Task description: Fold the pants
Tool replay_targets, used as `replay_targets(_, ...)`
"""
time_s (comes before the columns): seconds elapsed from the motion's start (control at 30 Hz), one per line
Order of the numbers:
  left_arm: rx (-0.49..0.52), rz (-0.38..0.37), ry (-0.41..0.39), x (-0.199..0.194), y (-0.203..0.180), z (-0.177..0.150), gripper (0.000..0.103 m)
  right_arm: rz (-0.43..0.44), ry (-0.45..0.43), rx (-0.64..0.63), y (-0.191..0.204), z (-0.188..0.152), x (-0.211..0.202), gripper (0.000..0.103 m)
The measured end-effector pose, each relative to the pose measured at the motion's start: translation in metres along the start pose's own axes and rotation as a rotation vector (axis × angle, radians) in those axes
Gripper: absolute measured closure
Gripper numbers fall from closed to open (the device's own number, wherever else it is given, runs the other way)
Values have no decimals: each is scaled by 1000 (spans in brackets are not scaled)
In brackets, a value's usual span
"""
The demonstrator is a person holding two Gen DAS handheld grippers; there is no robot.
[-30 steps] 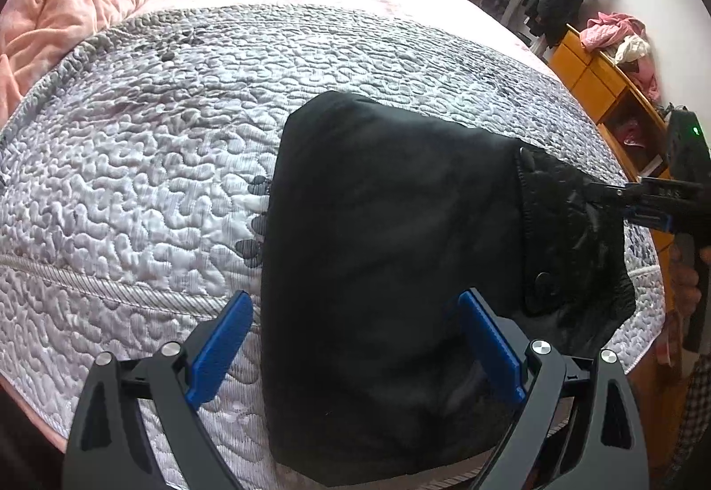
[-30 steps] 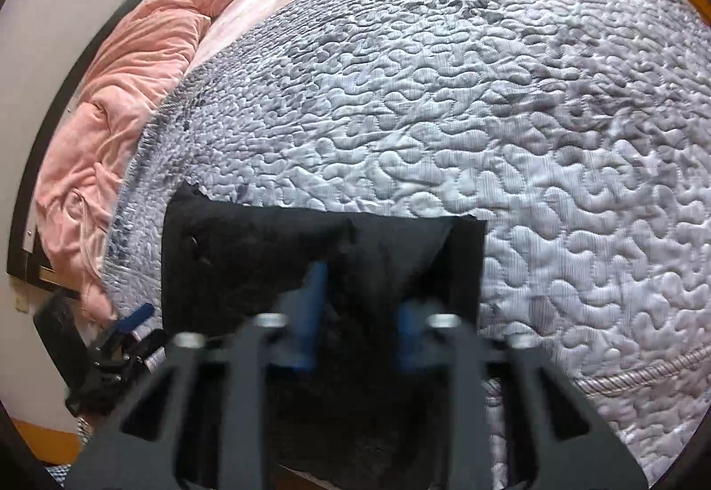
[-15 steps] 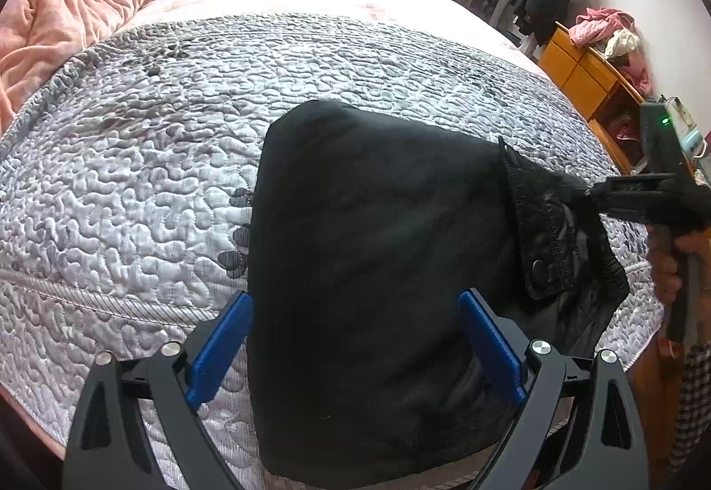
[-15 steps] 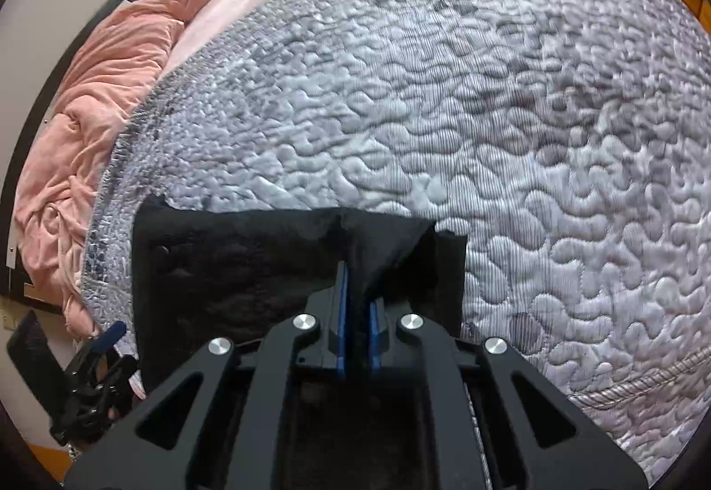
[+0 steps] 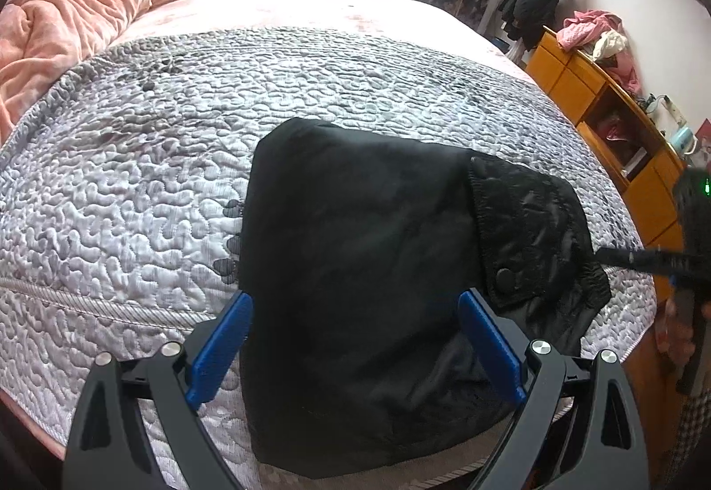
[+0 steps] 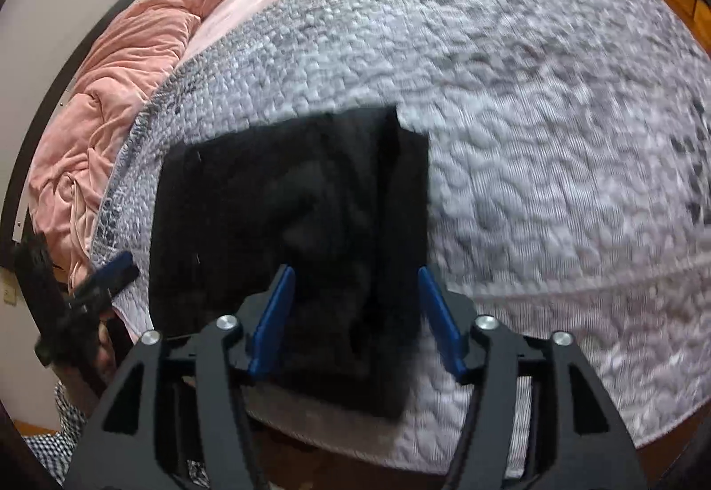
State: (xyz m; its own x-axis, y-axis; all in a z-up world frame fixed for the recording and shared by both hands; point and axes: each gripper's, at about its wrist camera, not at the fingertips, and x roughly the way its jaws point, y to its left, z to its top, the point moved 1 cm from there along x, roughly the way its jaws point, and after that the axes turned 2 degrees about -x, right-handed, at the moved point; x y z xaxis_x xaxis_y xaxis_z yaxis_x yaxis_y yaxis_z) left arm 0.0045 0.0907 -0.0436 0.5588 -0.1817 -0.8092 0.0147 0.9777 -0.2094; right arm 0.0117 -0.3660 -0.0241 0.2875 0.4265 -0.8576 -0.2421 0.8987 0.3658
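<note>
The black pants (image 5: 377, 267) lie folded into a compact bundle near the front edge of the grey quilted bedspread (image 5: 133, 178). The waistband with its snap button (image 5: 504, 277) is on the right. My left gripper (image 5: 355, 339) hovers open over the near part of the bundle, a blue pad on either side and nothing pinched. In the right wrist view the pants (image 6: 289, 214) lie under my right gripper (image 6: 355, 312). Its jaws are opening, with cloth below the gap and the pads off it. The right gripper's tip (image 5: 644, 259) shows blurred at the pants' right edge.
A pink comforter (image 5: 66, 23) is heaped at the bed's far left. An orange wooden dresser (image 5: 600, 98) with clothes piled on top stands to the right, and dark coats (image 5: 533, 1) hang beyond it. The bed's front edge runs just under the grippers.
The right gripper was shut on the pants' waistband edge. It has since let go, its jaws have spread, and it has drawn back from the cloth. The left gripper stays open in place.
</note>
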Motion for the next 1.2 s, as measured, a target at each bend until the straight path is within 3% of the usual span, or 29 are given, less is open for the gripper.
replay_targets(0.17, 8, 0, 14, 0, -4, -6, 8, 42, 52, 23, 0, -25, 16, 41)
replay_targets(0.27, -14, 8, 35, 2, 1, -12, 8, 89, 67, 41, 1, -30, 26, 58)
replay_targets(0.4, -32, 31, 59, 5, 9, -20, 8, 92, 55, 35, 5, -32, 25, 68)
replay_targets(0.67, -99, 19, 72, 2, 20, -26, 8, 125, 37, 11, 16, -36, -2, 72)
replay_targets(0.8, -74, 25, 79, 4, 17, -25, 8, 71, 97, 37, 1, -44, 25, 71)
replay_targets(0.93, -75, 23, 97, 6, 19, -27, 8, 84, 111, 60, -5, -46, 38, 71)
replay_targets(1.03, -56, 25, 92, 2, 21, -26, 8, 48, 92, 2, 5, -43, 26, 59)
replay_targets(1.1, -48, 19, 86, -1, 26, -23, 8, 18, 60, -29, 8, -40, 16, 40)
replay_targets(1.2, -49, -21, 112, -1, 34, -21, 8, 51, 18, -18, 3, -37, 1, 32)
